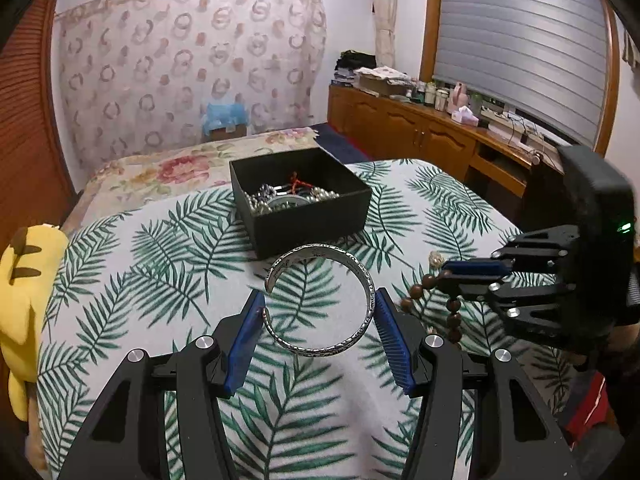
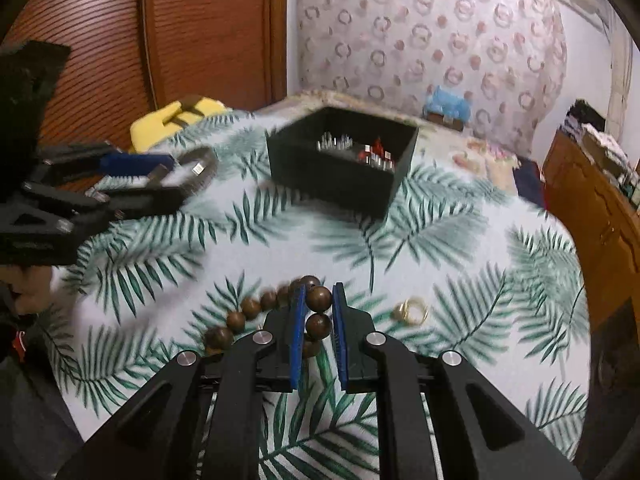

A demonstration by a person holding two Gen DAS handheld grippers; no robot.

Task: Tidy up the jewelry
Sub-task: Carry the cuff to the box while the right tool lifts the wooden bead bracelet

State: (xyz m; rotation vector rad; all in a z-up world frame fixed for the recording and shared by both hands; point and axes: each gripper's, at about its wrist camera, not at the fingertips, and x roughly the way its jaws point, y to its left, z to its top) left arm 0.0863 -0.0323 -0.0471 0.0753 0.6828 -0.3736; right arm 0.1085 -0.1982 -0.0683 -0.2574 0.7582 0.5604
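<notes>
Silver cuff bangle point(image 1: 320, 300) clamped between left gripper point(image 1: 320, 312) pads, lifted off the leaf-print cloth point(image 1: 160, 264); right gripper point(image 2: 319, 312) nipped on wooden bead string point(image 2: 276, 312), beads trailing left; gold ring point(image 2: 410, 312) lying just right; black jewelry box point(image 1: 304, 208) beyond.

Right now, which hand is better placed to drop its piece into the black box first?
Probably left. Its gripper holds the silver bangle directly before the black box. The right gripper, holding the wooden beads, is farther back.
</notes>
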